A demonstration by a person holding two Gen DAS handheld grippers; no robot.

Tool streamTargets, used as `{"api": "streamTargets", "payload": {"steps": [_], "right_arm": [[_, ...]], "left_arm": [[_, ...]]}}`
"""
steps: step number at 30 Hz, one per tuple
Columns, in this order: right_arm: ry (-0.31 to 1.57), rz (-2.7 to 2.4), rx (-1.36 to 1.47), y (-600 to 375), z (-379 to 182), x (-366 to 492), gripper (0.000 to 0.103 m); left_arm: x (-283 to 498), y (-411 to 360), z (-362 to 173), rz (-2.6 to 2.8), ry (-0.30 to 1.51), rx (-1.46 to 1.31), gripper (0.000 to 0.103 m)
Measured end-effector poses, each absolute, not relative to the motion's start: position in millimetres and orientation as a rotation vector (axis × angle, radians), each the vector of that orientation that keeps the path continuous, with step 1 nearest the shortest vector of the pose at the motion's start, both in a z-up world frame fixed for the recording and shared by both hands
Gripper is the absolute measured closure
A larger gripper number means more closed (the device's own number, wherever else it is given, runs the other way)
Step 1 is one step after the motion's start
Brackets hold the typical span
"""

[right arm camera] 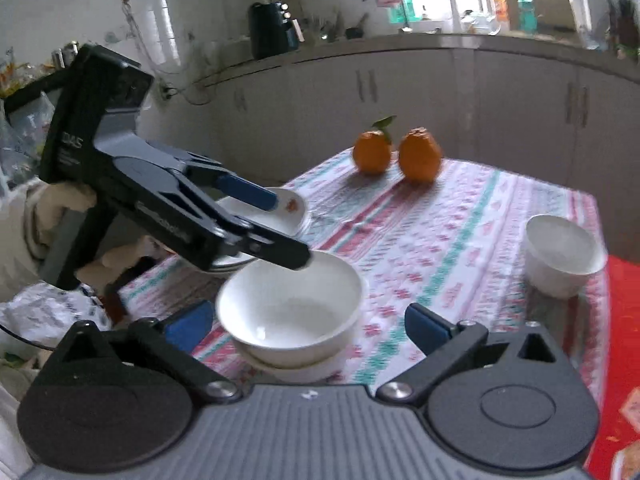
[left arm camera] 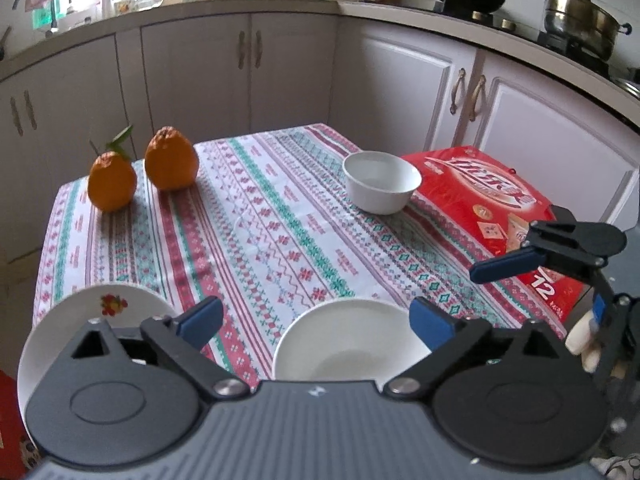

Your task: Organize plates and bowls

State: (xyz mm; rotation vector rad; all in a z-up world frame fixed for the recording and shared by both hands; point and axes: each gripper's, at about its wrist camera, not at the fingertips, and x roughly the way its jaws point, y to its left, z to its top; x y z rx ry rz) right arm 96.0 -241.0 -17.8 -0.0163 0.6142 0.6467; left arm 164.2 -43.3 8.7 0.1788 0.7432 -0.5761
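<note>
Two bowls are nested at the table's near edge: a white bowl (right arm camera: 290, 306) sits inside a second bowl (right arm camera: 296, 368) of which only the rim shows beneath it. The step in hand reads as a stacking just completed, with both tools let go. The left gripper (left arm camera: 316, 322) stands wide, its blue pads clear of the nested pair and nothing between them. The right gripper (right arm camera: 308, 326) is likewise spread wide; the bowls lie between its pads but untouched. Both tools slant down toward the cloth, the left one held by a gloved hand (right arm camera: 60, 204) at the table's left edge. A flowered plate (left arm camera: 96, 320) rests at the near left corner. A third bowl (left arm camera: 382, 182) remains apart toward the far right corner, beside a red box (left arm camera: 480, 196). The next move probably calls for reaching across to that bowl, closing on its rim, and carrying it to the stack.
</note>
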Motion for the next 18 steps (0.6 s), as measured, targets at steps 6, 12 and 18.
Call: {"api": "streamTargets", "payload": {"steps": [6,12,18], "right_arm": [[0.56,0.592,0.109,-277,-23,95,0.0],[0.615,0.435,-0.081,-284,-28,101,0.0],[0.581,0.342,-0.124,-301,-31,112,0.0]], "left_arm": [[169,-60,30,-0.608,0.699,0.214,0.003],[186,-90,48,-0.647,0.664,0.27,0.001],[212,-125,51,-0.704,0.677,0.314,0.001]]}}
